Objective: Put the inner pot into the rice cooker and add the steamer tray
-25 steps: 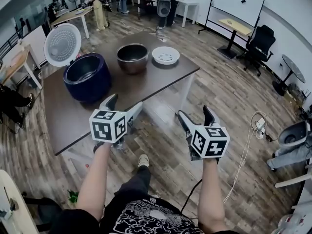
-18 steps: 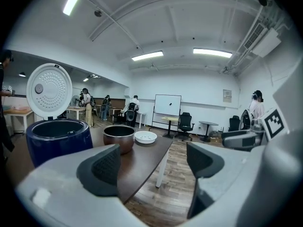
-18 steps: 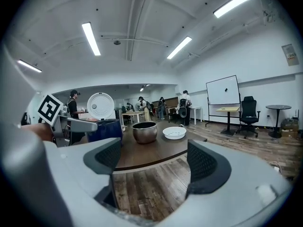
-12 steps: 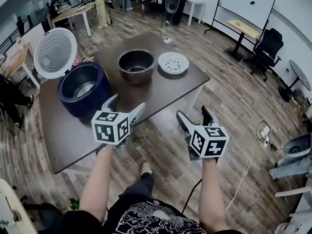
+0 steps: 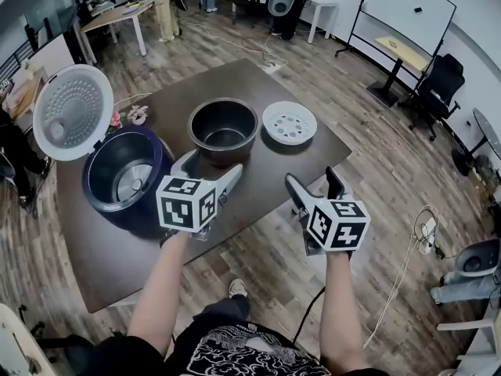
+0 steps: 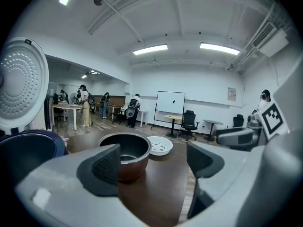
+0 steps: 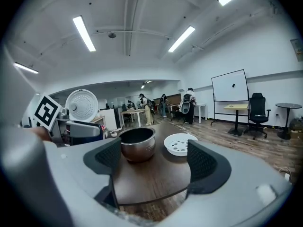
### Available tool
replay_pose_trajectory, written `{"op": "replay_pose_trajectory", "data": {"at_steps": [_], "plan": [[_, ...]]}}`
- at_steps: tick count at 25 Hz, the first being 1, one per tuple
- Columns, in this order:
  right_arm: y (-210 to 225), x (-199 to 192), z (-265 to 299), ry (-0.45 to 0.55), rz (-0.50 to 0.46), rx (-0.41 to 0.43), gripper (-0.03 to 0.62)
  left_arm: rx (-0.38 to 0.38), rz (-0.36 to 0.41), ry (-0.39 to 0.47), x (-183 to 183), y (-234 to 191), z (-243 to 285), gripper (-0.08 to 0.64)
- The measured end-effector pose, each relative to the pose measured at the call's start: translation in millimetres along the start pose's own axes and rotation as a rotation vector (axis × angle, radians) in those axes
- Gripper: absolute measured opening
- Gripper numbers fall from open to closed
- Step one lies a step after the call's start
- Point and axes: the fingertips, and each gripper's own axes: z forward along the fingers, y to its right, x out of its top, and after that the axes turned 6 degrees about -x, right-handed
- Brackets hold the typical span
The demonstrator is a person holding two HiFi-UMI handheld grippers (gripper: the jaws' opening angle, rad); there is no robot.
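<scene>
The dark metal inner pot (image 5: 223, 129) (image 6: 124, 153) (image 7: 138, 143) stands upright on the brown table (image 5: 258, 171). To its right lies the white perforated steamer tray (image 5: 290, 122) (image 6: 159, 145) (image 7: 180, 144). The navy rice cooker (image 5: 125, 177) (image 6: 26, 148) sits at the table's left, its white lid (image 5: 73, 112) (image 7: 81, 106) raised. My left gripper (image 5: 210, 166) (image 6: 151, 167) hovers open just in front of the pot, holding nothing. My right gripper (image 5: 315, 183) (image 7: 154, 164) is open and empty by the table's near right edge.
Other desks (image 5: 117, 14), people at the back, a whiteboard (image 5: 409, 6) and office chairs (image 5: 438, 84) surround the table. A cable (image 5: 395, 265) trails on the wood floor at right.
I have moved closer to the table. Both grippers have advanced toward the pot and tray, which look larger in both gripper views. Both stay open.
</scene>
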Motion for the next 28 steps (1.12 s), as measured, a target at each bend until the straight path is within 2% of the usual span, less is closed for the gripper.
{"op": "replay_pose_trajectory", "data": {"at_steps": [15,23,28], "plan": [[5,43,93,-0.009,-0.036,-0.002,0.411,-0.015,-0.014,0.018,37,-60,72,0.440],[-8,46,135,-0.007,-0.046,0.046,0.411,0.009,-0.005,0.022,37,-86,89,0.440],[-12,44,163,-0.012,-0.052,0.087,0.411,0.052,-0.007,0.017,31,-105,96,0.440]]}}
